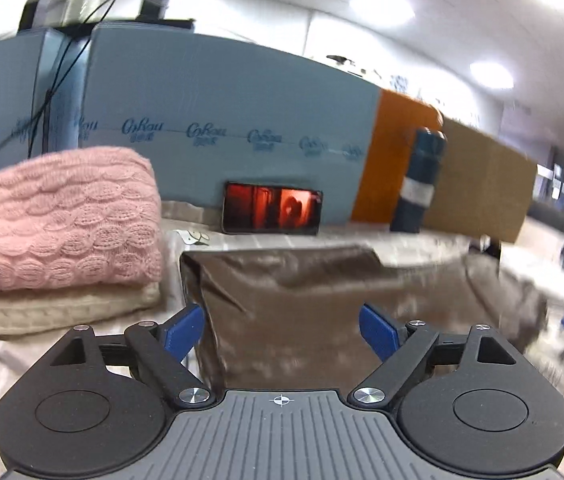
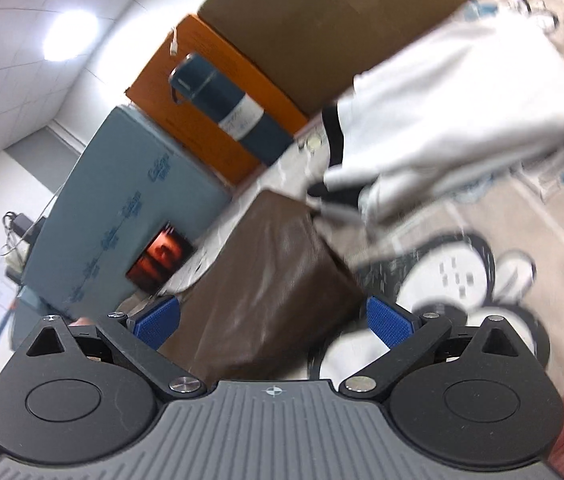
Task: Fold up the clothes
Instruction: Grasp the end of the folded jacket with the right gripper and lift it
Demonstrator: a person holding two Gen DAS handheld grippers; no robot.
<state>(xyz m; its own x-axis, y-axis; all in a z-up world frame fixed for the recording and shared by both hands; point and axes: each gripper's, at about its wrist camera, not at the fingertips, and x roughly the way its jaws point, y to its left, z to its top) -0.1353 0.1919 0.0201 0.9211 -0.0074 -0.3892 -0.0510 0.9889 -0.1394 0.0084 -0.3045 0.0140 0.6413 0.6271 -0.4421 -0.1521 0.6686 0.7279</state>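
Jaws of left gripper (image 1: 282, 326) and right gripper (image 2: 274, 318) gape empty above brown garment (image 2: 270, 280); grip opposite corners squarely.

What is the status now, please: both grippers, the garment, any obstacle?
Left gripper open, right gripper open, both empty. Folded brown leather-like garment flat ahead, unheld. Pink cable-knit sweater stacked beside; nothing blocking.

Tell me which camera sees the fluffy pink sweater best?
The left wrist view: the folded pink sweater fills its left side, stacked on a cream knit. The right wrist view doesn't show it at all.
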